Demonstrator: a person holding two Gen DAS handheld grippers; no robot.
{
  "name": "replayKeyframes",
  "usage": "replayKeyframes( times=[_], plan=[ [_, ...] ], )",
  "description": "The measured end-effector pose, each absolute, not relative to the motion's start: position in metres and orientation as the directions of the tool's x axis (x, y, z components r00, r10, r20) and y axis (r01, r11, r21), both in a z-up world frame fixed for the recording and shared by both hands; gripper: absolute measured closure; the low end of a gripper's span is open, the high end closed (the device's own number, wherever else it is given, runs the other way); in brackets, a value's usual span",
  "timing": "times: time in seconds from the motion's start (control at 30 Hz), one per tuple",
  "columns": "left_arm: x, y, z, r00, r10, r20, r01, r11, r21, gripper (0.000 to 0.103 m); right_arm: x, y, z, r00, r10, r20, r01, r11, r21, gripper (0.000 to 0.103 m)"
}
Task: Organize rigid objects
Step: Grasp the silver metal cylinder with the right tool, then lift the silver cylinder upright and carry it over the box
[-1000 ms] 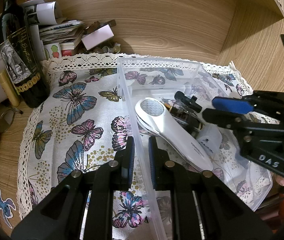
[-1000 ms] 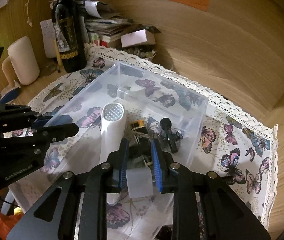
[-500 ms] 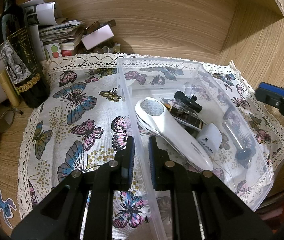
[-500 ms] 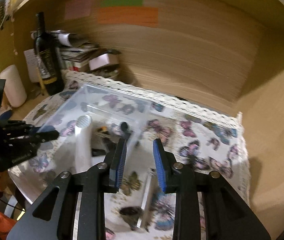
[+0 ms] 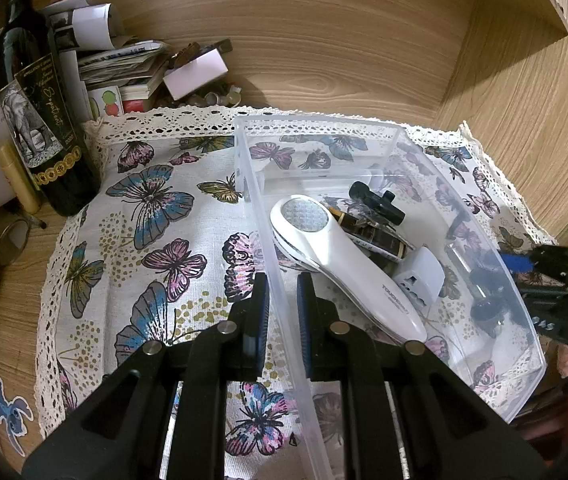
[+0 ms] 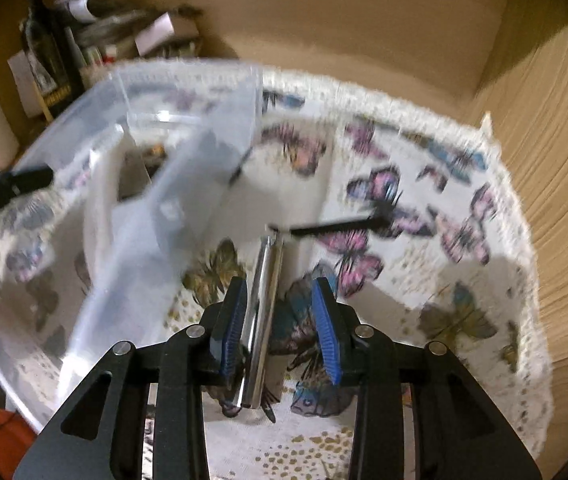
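A: Right gripper [image 6: 280,320] first: its blue-padded jaws are opening, and a slim shiny metal tube [image 6: 262,320] lies between them on the butterfly-print cloth with lace edging [image 6: 424,200]. A second ago that gripper was inside the clear plastic storage bin [image 6: 188,92], narrow, over a small white block; now the bin sits in the upper left of its view and the tube fills the lower middle.

B: Is it holding the tube?

A: I judge not. The tube lies close beside the left pad, with a clear gap to the right one, and the picture is blurred.

B: And the other tool?

A: Left gripper [image 5: 283,316] has not budged: jaws pinched on the bin's near wall [image 5: 280,280], lower middle of its frame. Inside the bin sit a white handheld device with a round mesh head [image 5: 340,256], a dark bottle with a gold band [image 5: 372,236], a black capped piece [image 5: 376,200] and the white block [image 5: 420,276].

B: So what does that mean?

A: Probably one item is done and the tube is next, with the bin steadied.
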State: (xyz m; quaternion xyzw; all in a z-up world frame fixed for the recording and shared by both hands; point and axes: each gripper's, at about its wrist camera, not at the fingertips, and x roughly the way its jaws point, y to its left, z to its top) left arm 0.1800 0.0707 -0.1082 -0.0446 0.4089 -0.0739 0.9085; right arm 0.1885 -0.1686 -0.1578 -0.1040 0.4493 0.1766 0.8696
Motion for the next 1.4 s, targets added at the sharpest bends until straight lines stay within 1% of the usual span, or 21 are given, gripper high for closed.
replayKeyframes(
  times=[0.1,0.2,0.47,0.7,1.1,1.23,1.4],
  plan=[
    [0.18,0.071,-0.108,0.655,-0.171,-0.736,0.098,0.985,-0.142,0.09,0.193,-0.172,-0.169,0.503,0.222,-0.835,-0.394,0.919,0.007,0.075],
    [0.18,0.071,-0.108,0.655,-0.171,-0.736,0.098,0.985,-0.142,0.09,0.196,-0.175,-0.172,0.516,0.215,-0.829,-0.383,0.924,0.001,0.088],
    [0.18,0.071,-0.108,0.654,-0.17,-0.737,0.098,0.985,-0.141,0.09,0.197,-0.184,-0.168,0.568,0.182,-0.803,-0.337,0.941,-0.026,0.089],
    [0.18,0.071,-0.108,0.655,-0.171,-0.736,0.098,0.985,-0.141,0.09,0.19,-0.189,-0.136,0.646,0.187,-0.74,-0.308,0.951,-0.028,0.089],
    [0.18,0.071,-0.108,0.655,-0.17,-0.737,0.098,0.985,-0.14,0.09,0.17,-0.175,-0.069,0.763,0.259,-0.592,-0.345,0.938,-0.035,0.089],
    [0.18,0.07,-0.108,0.655,-0.17,-0.736,0.097,0.985,-0.14,0.09,0.165,-0.164,-0.056,0.775,0.295,-0.559,-0.378,0.925,-0.036,0.089],
    [0.18,0.07,-0.108,0.655,-0.17,-0.737,0.098,0.985,-0.14,0.09,0.163,-0.146,-0.05,0.761,0.354,-0.544,-0.435,0.9,-0.024,0.089]
  ],
)
